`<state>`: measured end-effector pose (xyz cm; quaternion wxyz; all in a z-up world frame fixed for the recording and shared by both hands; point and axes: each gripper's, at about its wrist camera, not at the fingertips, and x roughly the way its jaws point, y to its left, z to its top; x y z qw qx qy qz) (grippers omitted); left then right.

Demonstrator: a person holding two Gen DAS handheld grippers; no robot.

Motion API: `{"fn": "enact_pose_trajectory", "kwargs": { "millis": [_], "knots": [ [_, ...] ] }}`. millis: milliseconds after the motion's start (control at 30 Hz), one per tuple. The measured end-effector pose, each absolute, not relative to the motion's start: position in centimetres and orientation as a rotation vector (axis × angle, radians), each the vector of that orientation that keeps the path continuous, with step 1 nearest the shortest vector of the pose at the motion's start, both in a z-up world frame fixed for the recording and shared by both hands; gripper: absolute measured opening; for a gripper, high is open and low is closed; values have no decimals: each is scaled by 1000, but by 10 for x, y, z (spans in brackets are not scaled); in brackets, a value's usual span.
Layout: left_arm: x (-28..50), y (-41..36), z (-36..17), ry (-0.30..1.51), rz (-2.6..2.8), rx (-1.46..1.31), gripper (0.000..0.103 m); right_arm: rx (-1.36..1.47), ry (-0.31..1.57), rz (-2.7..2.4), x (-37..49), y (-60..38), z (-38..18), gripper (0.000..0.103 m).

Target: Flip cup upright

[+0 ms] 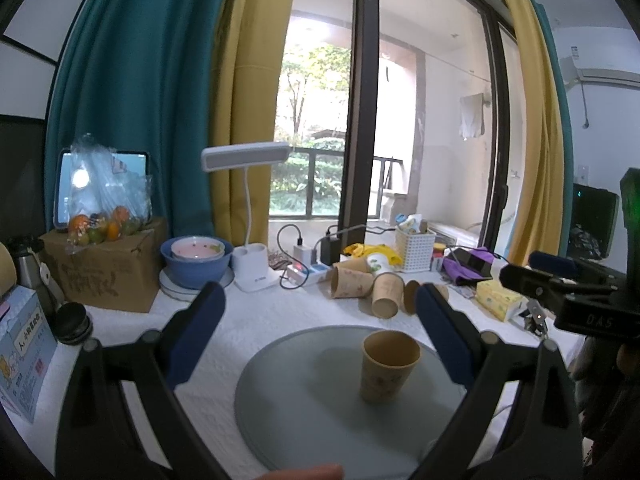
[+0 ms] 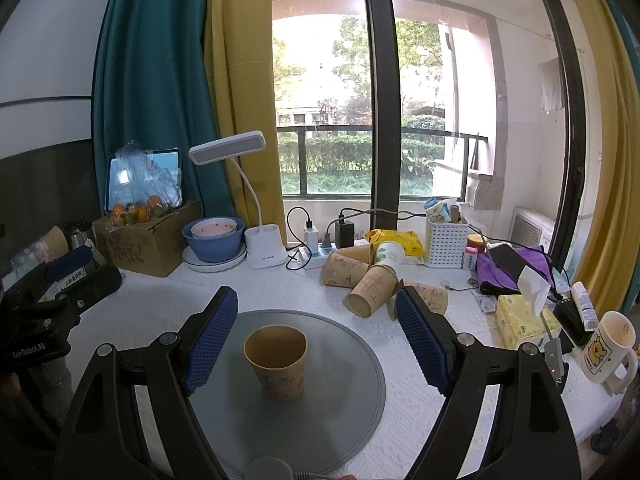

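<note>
Brown paper cup [image 2: 277, 364] stands the right way up, mouth on top, on the round grey mat [image 2: 344, 412], and the left gripper [image 1: 320, 336] and right gripper [image 2: 316, 340] both have their blue jaws wide apart, holding nothing, not touching the cup.

On the round grey mat [image 2: 344, 380] one paper cup [image 2: 277, 362] stands mouth up. At about one o'clock from it a heap of five more paper cups [image 2: 370, 280] lies tipped over, four brown and one white with green print. Two bowls [image 2: 214, 240] sit nested on one plate at eleven o'clock, beside one white desk lamp [image 2: 256, 200]. One cardboard box [image 2: 146, 242] carries one bag of oranges [image 2: 140, 184]. One mug [image 2: 608, 346] stands at three o'clock, near one tissue pack [image 2: 520, 322] and one white basket [image 2: 446, 242]. Two grippers, left [image 1: 318, 320] and right [image 2: 316, 336], are spread wide.
</note>
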<state>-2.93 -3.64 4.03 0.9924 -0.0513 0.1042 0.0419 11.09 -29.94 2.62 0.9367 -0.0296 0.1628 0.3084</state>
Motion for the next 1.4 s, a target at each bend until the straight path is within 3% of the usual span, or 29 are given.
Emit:
{"fn": "enact_pose_trajectory", "kwargs": {
  "millis": [1400],
  "knots": [
    [-30, -36, 36, 217, 83, -114, 97, -63, 343, 636, 110, -296, 21, 84]
  ]
}}
